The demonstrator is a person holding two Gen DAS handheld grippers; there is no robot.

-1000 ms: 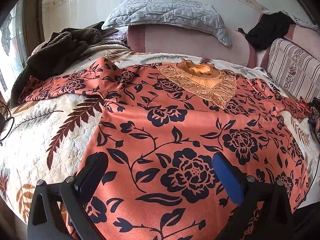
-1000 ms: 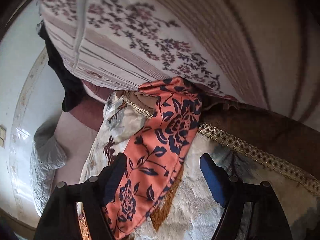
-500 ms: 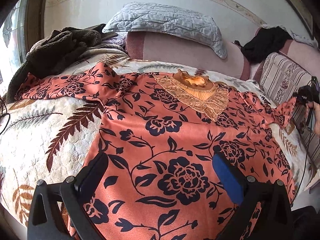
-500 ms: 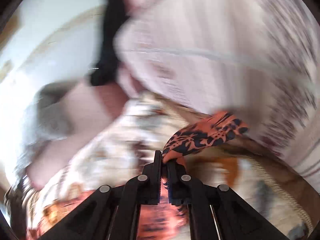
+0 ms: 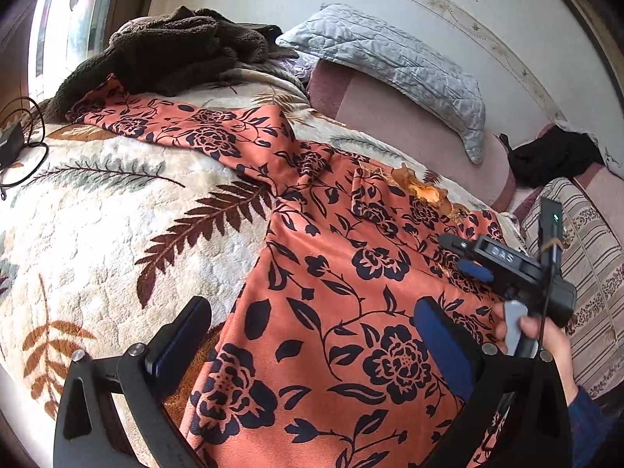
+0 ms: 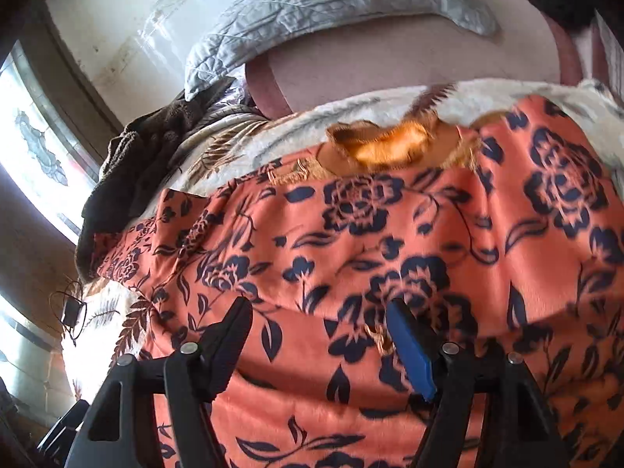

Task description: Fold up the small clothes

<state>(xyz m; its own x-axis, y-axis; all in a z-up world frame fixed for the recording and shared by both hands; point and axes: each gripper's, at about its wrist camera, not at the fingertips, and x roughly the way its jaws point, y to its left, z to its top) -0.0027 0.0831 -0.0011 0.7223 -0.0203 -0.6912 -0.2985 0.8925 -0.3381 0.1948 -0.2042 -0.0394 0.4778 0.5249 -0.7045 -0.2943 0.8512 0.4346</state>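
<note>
An orange garment (image 5: 351, 273) with a navy flower print and a gold neckline (image 5: 425, 191) lies flat on the bed. Its left sleeve (image 5: 187, 128) stretches out to the upper left. The right sleeve (image 5: 390, 210) lies folded over the chest. My left gripper (image 5: 312, 331) hovers open above the hem, with nothing between its fingers. My right gripper (image 5: 456, 255), held by a hand (image 5: 546, 335), sits over the garment's right side. In the right wrist view its jaws (image 6: 318, 306) are opening just above the cloth (image 6: 390, 234) and the pads press on nothing.
A leaf-print blanket (image 5: 97, 214) covers the bed. A brown fleece (image 5: 175, 46) is heaped at the far left. A grey pillow (image 5: 390, 62) and a black garment (image 5: 553, 160) lie along the back, with a striped cushion (image 5: 592, 265) at the right. A cable with a small box (image 5: 11, 140) lies at the left edge.
My right gripper shut on the right sleeve's end, swept it left across the garment and opened. The sleeve now lies over the chest. My left gripper shifted and rolled slightly.
</note>
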